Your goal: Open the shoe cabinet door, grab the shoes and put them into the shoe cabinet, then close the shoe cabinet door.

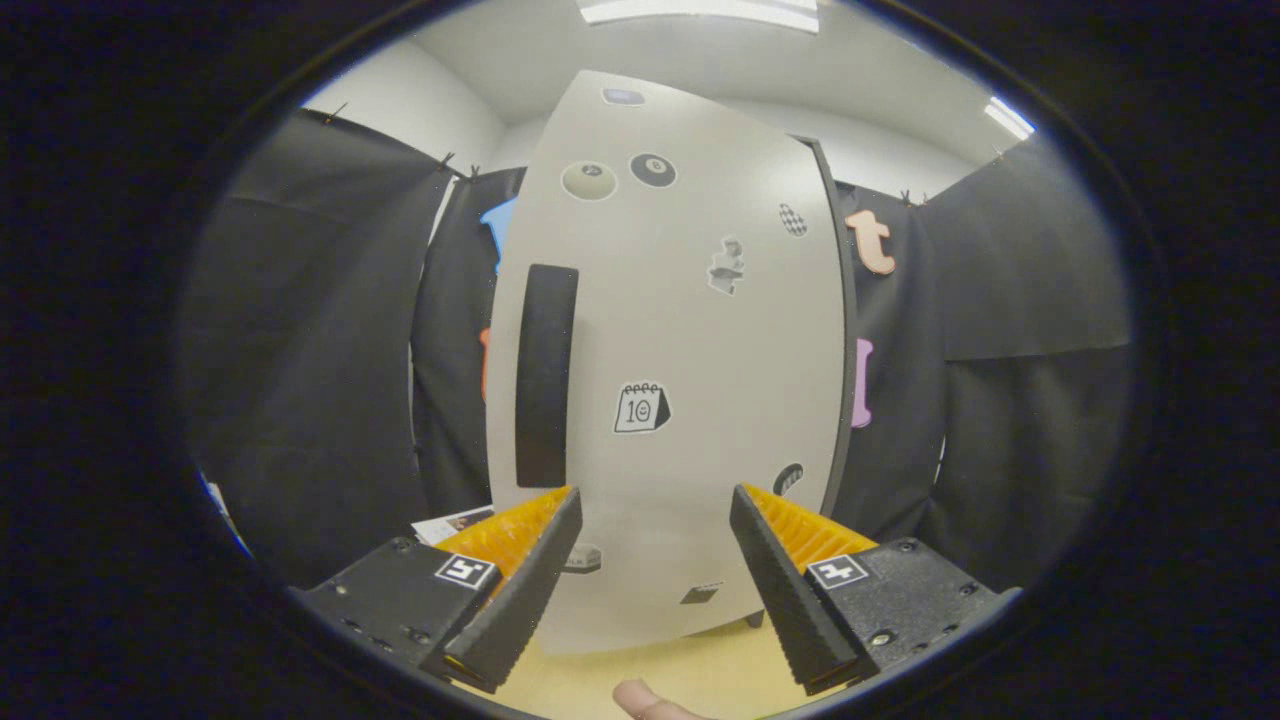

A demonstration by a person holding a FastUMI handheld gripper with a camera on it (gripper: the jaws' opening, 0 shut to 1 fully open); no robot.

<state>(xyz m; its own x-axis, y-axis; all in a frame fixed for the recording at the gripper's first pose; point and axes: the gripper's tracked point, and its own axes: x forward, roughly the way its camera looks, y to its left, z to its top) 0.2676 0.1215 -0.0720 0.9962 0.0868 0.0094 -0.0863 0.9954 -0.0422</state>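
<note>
shoe cabinet door [690,330] stands upright just ahead of the fingers, a smooth pale panel dotted with small stickers [641,408], closed as far as the view tells. a long dark vertical handle [545,375] with a matte look runs down its left part, just above the left fingertip. the gripper [655,500] has its ribbed, wedge-shaped fingers [530,570] spread apart with nothing between them. a fingertip [650,703] shows below, over the light wooden floor [700,670]. black cloth wall [320,350] hangs behind.
</note>
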